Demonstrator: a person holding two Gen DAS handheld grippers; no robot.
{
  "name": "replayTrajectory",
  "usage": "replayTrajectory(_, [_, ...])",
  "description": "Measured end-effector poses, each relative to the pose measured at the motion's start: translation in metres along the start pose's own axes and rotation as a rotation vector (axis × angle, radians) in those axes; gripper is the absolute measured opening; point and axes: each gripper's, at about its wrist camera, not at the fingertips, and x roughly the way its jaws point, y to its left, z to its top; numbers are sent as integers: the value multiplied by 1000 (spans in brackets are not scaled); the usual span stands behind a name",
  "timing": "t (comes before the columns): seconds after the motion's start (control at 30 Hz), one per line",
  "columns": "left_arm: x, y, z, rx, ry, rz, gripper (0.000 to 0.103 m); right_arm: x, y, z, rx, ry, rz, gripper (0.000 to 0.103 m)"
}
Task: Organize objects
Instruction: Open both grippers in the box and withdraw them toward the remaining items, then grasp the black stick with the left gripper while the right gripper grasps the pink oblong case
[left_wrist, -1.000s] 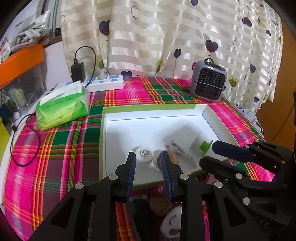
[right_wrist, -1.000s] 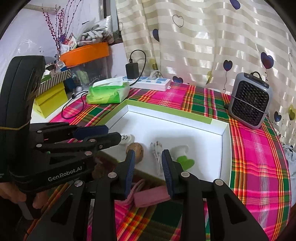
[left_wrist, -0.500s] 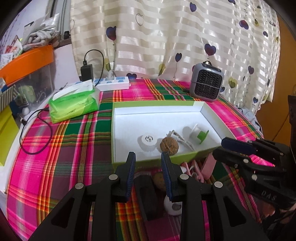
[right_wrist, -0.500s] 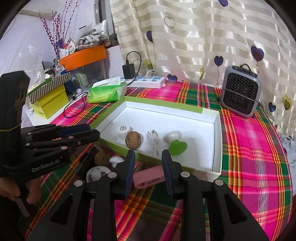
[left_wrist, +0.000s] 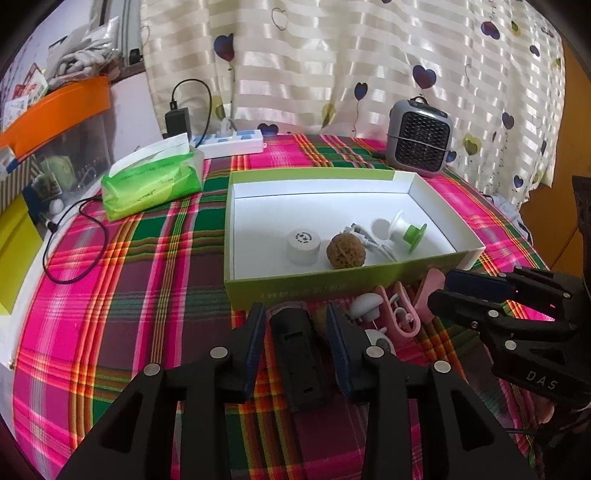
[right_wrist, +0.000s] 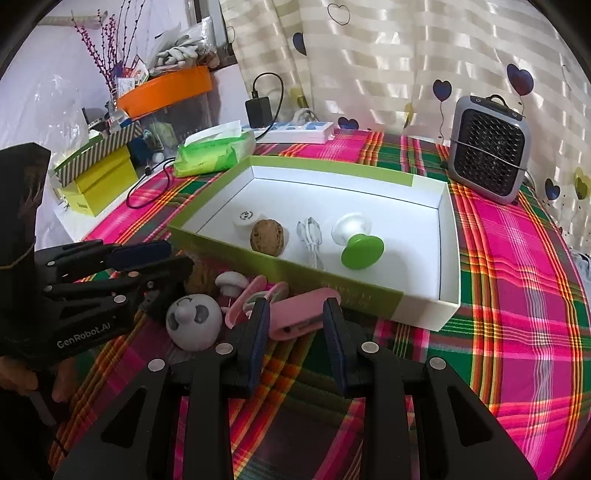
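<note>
A green-and-white box (left_wrist: 332, 284) (right_wrist: 288, 273) holds a white cap (left_wrist: 303, 245), a walnut (left_wrist: 345, 254), a white cable (left_wrist: 369, 240) and a green-and-white spool (left_wrist: 406, 230). In front of the box lie a black block (left_wrist: 295, 350), a white face toy (right_wrist: 194, 321), a white mushroom (right_wrist: 231, 282), a pink clip (right_wrist: 258, 295) and a pink case (right_wrist: 306, 317). My left gripper (left_wrist: 295, 325) (right_wrist: 166, 258) is opening, and the black block lies untouched between its fingers. My right gripper (right_wrist: 295, 321) (left_wrist: 458, 293) stands open just short of the pink case.
On the plaid cloth behind the box are a green tissue pack (left_wrist: 151, 184), a white power strip (left_wrist: 232, 144) and a grey fan heater (left_wrist: 419, 138). A black cable (left_wrist: 74, 251) loops at the left edge. An orange bin (right_wrist: 166, 88) and a yellow box (right_wrist: 99, 181) stand off the table.
Both grippers have drawn back from the box to the pile in front of it. The left jaws have spread wider and now flank the black block. The right jaws have kept their gap.
</note>
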Motion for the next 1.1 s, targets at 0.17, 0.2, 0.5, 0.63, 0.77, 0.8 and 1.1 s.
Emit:
replayTrajectory(0.17, [-1, 0, -1, 7, -2, 5, 33, 0, 1, -1, 1, 0, -9, 31])
replayTrajectory(0.2, [-1, 0, -2, 5, -2, 5, 33, 0, 2, -2, -1, -3, -14, 31])
replayTrajectory(0.5, [-2, -1, -3, 7, 1, 11, 33, -6, 11, -2, -5, -36, -80, 31])
replayTrajectory(0.63, [-3, 0, -4, 5, 5, 17, 33, -5, 12, -1, 41, -31, -100, 31])
replayTrajectory(0.77, [-4, 0, -5, 6, 11, 17, 33, -2, 10, 1, 105, -30, -105, 31])
replayTrajectory(0.8, [-3, 0, -5, 6, 15, 17, 33, -2, 9, 1, 117, -29, -107, 31])
replayTrajectory(1.1, [-3, 1, -9, 8, 22, 23, 33, 8, 13, 1, 146, 7, -140, 41])
